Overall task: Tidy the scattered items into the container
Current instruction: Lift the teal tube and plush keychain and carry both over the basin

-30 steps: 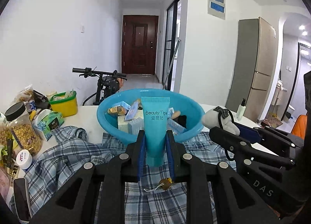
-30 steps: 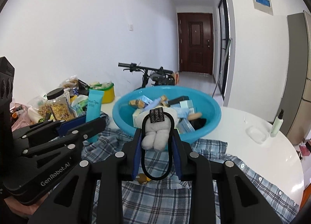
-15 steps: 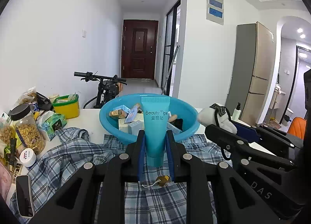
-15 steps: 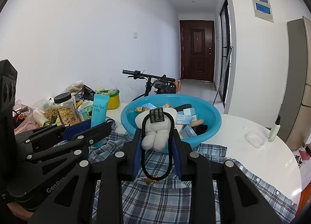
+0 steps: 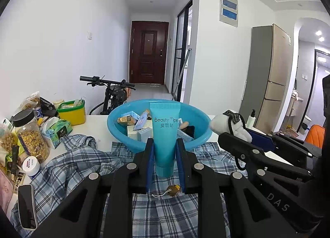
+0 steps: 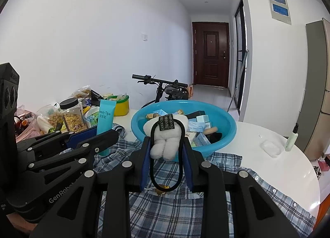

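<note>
My left gripper point(image 5: 164, 151) is shut on a teal "Beauty Tips" tube point(image 5: 165, 134), held upright in front of the blue basin point(image 5: 203, 132), which holds several small boxes and tubes. My right gripper point(image 6: 166, 151) is shut on a white plush hair tie with a black elastic loop point(image 6: 165, 143), also held short of the basin point(image 6: 229, 134). Each gripper shows in the other's view: the right one with the plush point(image 5: 233, 128) and the left one with the tube point(image 6: 105, 120). A small gold charm point(image 5: 174, 188) lies on the plaid shirt point(image 5: 72, 167) below.
Left of the shirt stand a cereal jar point(image 5: 31, 132), a small white jar point(image 5: 31, 165), a tissue pack point(image 5: 58, 130), a yellow tub point(image 5: 72, 111), snack bags and a phone point(image 5: 25, 207). A pump bottle point(image 6: 291, 138) and a clear dish point(image 6: 270, 148) are at the right. A bicycle point(image 5: 111, 91) stands behind.
Both grippers have drawn back and risen slightly with their items still held; the basin looks a little smaller and farther away.
</note>
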Demonstrator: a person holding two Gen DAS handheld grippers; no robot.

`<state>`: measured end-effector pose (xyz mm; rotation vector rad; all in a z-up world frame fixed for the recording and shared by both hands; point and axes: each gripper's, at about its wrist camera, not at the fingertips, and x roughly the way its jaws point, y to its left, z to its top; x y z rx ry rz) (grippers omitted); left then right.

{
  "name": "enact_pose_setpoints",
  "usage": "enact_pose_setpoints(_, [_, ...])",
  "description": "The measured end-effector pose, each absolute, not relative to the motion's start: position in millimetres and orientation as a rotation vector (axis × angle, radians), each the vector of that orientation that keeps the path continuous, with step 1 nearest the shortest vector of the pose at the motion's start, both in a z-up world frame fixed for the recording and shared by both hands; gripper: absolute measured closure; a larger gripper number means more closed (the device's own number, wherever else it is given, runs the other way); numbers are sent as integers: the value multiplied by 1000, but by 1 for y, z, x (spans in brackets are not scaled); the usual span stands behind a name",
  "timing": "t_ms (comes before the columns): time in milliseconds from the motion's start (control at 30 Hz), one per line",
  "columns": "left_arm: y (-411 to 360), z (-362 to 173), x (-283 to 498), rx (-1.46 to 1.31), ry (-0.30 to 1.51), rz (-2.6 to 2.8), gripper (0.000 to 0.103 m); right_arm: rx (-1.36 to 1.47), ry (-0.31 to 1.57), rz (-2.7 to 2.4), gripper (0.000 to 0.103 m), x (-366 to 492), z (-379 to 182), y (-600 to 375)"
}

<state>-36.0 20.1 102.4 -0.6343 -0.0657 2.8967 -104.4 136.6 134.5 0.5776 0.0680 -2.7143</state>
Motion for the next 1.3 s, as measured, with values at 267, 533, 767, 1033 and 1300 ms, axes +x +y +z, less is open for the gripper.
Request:
enact_pose_setpoints(267, [17, 120, -52, -603, -61, 2882, 81, 546, 101, -2710, 76, -117, 149, 136])
enact_pose_setpoints(533, [15, 142, -86, -568, -45, 2892, 81, 472, 110, -2743, 76, -138, 174, 140])
enact_pose_setpoints(767, [12, 141, -124, -584, -29, 2915, 81, 510, 51, -2732, 76, -173, 175, 141])
enact_pose_setpoints(1033, [4, 140, -182, -561, -73, 2892, 81, 534, 44, -2771, 76, -227, 176, 143])
enact_pose_setpoints(1300, [5, 132, -231, -571, -74, 2891, 81, 508, -18, -2781, 76, -273, 176, 153])
